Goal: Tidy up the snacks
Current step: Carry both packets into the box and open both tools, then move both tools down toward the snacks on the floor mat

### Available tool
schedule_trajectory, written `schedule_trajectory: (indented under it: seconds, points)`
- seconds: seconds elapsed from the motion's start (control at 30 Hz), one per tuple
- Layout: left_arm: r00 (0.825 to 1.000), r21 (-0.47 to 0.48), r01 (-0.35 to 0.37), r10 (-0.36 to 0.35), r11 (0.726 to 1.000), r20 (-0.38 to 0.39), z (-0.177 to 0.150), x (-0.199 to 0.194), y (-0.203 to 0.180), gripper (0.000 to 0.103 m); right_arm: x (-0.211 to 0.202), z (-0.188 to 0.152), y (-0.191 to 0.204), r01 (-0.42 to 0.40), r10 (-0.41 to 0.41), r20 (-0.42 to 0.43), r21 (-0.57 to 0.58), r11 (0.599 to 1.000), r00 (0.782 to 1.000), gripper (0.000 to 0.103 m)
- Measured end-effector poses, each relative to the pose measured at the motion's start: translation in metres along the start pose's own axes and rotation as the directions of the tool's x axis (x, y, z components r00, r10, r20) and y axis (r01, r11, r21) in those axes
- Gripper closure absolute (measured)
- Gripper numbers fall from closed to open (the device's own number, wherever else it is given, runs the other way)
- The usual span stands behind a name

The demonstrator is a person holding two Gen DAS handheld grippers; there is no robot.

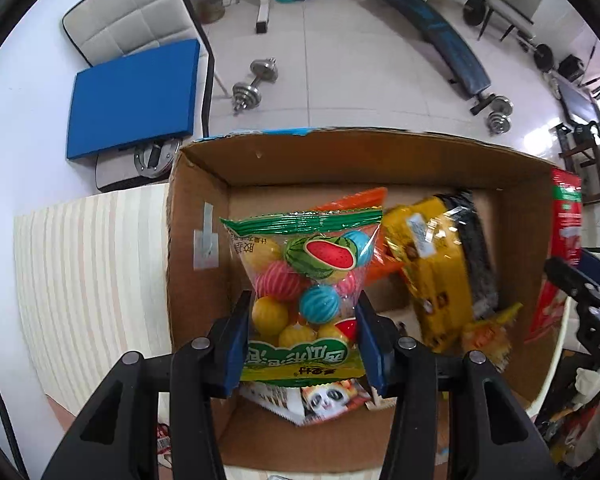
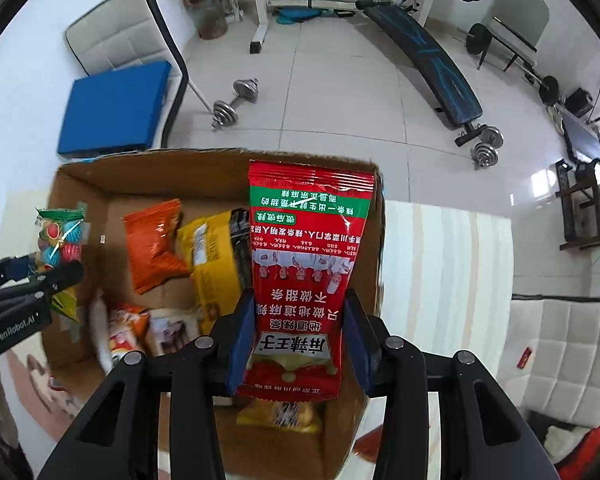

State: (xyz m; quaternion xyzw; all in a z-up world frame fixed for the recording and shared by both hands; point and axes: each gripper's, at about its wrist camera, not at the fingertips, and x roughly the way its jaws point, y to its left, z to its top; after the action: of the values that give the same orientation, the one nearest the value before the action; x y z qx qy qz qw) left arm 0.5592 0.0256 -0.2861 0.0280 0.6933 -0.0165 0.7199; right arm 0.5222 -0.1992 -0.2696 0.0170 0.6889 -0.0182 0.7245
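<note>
Slippery foil is the risk: the left gripper (image 1: 302,336) clamps the candy bag (image 1: 306,276) and the right gripper (image 2: 298,344) clamps the red packet (image 2: 306,272) over the cardboard box (image 1: 380,156), so either may slide out and miss it.

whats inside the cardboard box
Inside the cardboard box: an orange packet, a yellow bag, smaller snacks. The held red packet covers its right side.

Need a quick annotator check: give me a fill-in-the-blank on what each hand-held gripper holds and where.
1. The left hand-held gripper grips a bag of colourful ____.
2. The right hand-held gripper grips a ____ snack packet.
3. Both are held over an open ____ box.
4. The orange packet lies ____ the box.

Missing words: balls; red; cardboard; inside
</note>
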Motion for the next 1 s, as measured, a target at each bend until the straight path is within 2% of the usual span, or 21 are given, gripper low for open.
schedule_trajectory:
  seconds: [0.2,0.33,0.4,0.43,0.47,0.5,0.53,0.57,0.67,0.77,1.0]
  points:
    - [0.998,-0.007,-0.016,0.016,1.0,-0.054,0.012,0.024,0.004,0.058,0.021,0.016,0.005,0.03,-0.031,-0.026,-0.033,0.999,0.999,0.057]
    - [0.997,-0.017,-0.005,0.004,1.0,-0.083,0.017,0.03,0.005,0.057,0.029,0.022,0.004,0.021,-0.023,-0.039,-0.034,0.999,0.999,0.054]
    - [0.995,-0.04,0.007,-0.01,0.999,-0.097,0.017,0.033,0.007,0.057,0.033,0.024,0.001,0.006,-0.007,-0.054,-0.018,1.0,0.999,0.051]
    - [0.995,-0.053,0.016,-0.022,0.998,-0.1,0.017,0.033,0.009,0.056,0.033,0.022,0.001,0.007,-0.008,-0.06,-0.015,1.0,0.998,0.044]
    - [0.994,-0.064,0.03,-0.037,0.998,-0.101,0.018,0.033,0.01,0.051,0.035,0.021,-0.001,0.012,-0.012,-0.068,-0.006,1.0,0.998,0.032]
    - [0.995,-0.071,0.037,-0.044,0.997,-0.093,0.019,0.032,0.012,0.045,0.036,0.021,-0.002,0.011,-0.011,-0.067,-0.002,1.0,0.998,0.028]
    - [0.996,-0.074,0.039,-0.045,0.997,-0.083,0.019,0.028,0.012,0.028,0.036,0.02,-0.002,0.0,0.0,-0.062,-0.004,1.0,0.998,0.024]
    - [0.996,-0.076,0.04,-0.046,0.996,-0.072,0.019,0.026,0.013,0.016,0.036,0.019,-0.001,-0.004,0.004,-0.062,-0.004,1.0,0.998,0.02]
    - [0.997,-0.08,0.057,-0.061,0.995,-0.041,0.019,0.015,0.014,0.014,0.034,0.017,0.002,-0.018,0.018,-0.056,-0.001,1.0,0.998,0.014]
    - [0.998,-0.078,0.065,-0.066,0.995,-0.013,0.018,0.006,0.014,0.01,0.03,0.012,0.005,-0.022,0.022,-0.053,0.0,1.0,0.998,0.012]
    - [0.994,-0.047,0.085,-0.081,0.995,0.078,-0.008,-0.026,0.005,0.01,0.014,-0.01,0.014,-0.053,0.054,-0.033,0.028,0.998,0.998,0.008]
